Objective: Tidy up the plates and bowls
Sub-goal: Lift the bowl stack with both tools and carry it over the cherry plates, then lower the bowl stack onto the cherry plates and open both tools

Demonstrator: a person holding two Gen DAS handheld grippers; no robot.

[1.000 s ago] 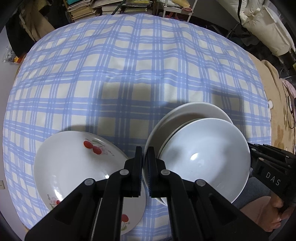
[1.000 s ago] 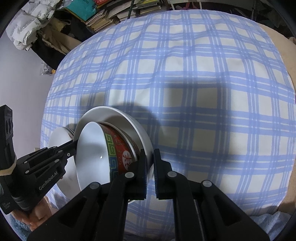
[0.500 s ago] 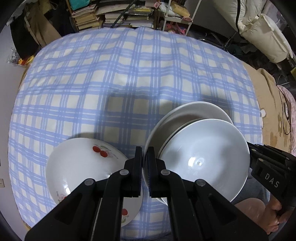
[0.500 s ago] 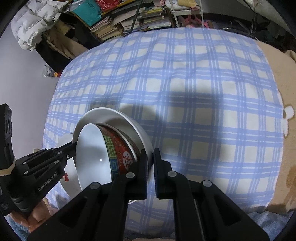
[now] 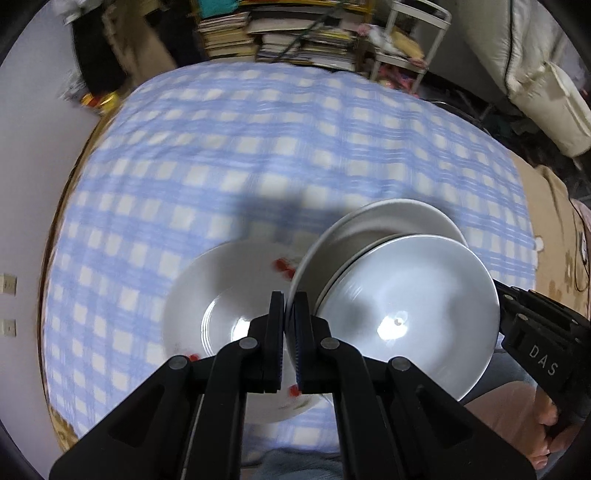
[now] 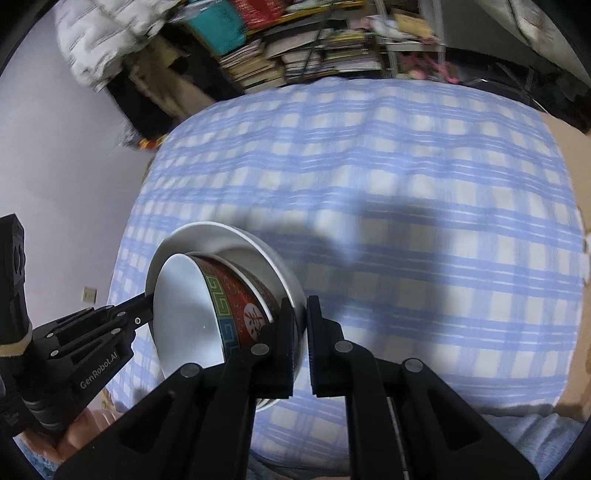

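Both grippers hold one white plate by opposite rims, high above the table. A bowl, white inside with a red patterned outside, sits on that plate. My left gripper is shut on the plate's left rim. My right gripper is shut on its right rim. A white plate with red cherry prints lies on the table below, partly hidden by the held plate and my left fingers.
The table carries a blue and white checked cloth, also seen in the right wrist view. Stacks of books and a white wire shelf stand beyond the far edge. A tan floral blanket lies at the right.
Both grippers have risen with the plate and bowl, so the table looks smaller. The cherry plate has shifted from the lower left toward the middle, under the held plate.
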